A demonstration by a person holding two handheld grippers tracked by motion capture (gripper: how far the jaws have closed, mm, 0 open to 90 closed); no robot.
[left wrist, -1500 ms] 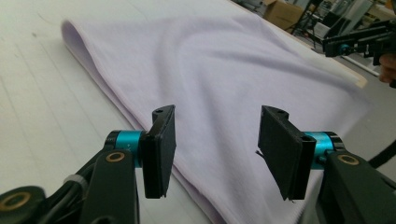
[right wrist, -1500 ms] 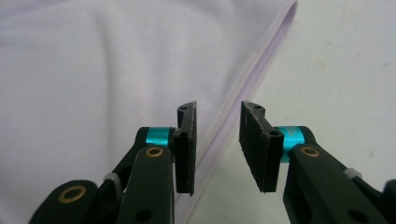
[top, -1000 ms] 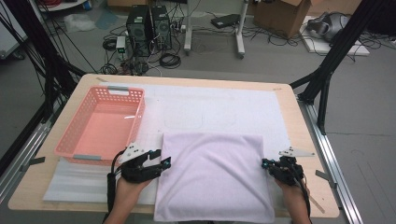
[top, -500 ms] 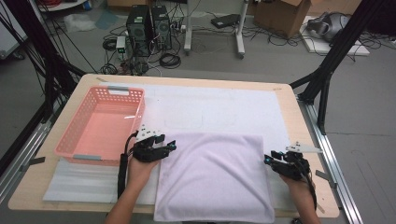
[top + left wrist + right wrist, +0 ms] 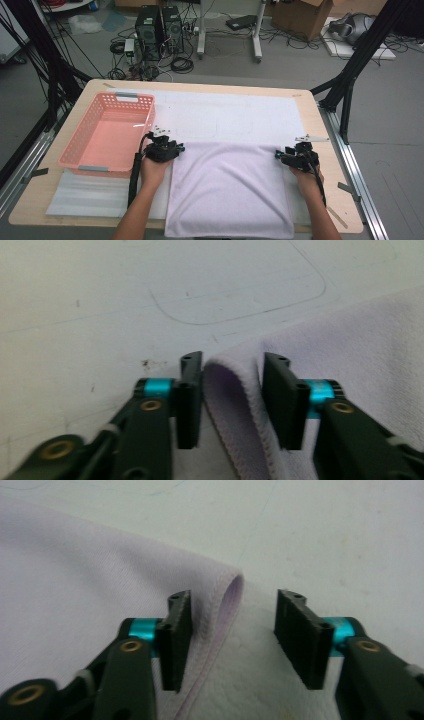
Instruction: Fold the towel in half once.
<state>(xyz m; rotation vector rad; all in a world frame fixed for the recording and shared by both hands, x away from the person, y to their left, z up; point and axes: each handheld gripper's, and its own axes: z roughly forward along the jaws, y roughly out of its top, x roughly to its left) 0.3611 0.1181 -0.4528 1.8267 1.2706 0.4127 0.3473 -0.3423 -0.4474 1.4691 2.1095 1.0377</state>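
Observation:
A pale lilac cloth (image 5: 230, 190) lies flat on the near half of the white mat (image 5: 225, 115). My left gripper (image 5: 175, 148) is at the cloth's far left corner. In the left gripper view this gripper (image 5: 232, 362) has just been closing, and the raised, curled corner of the cloth (image 5: 235, 385) stands loosely between the still wide jaws. My right gripper (image 5: 280, 156) is at the far right corner. In the right gripper view it (image 5: 232, 600) has just been opening; the cloth's hem (image 5: 225, 595) lies beside one pad, unpinched.
A pink plastic basket (image 5: 145, 107) stands on the left of the table, close to my left hand. A translucent sheet (image 5: 90, 195) lies in front of it. Bare wooden table edge (image 5: 325, 150) runs along the right. Computers and cables are on the floor beyond.
Both hands have moved away from the person, along the cloth's sides to its far corners. The left hand has also shifted a little to the right.

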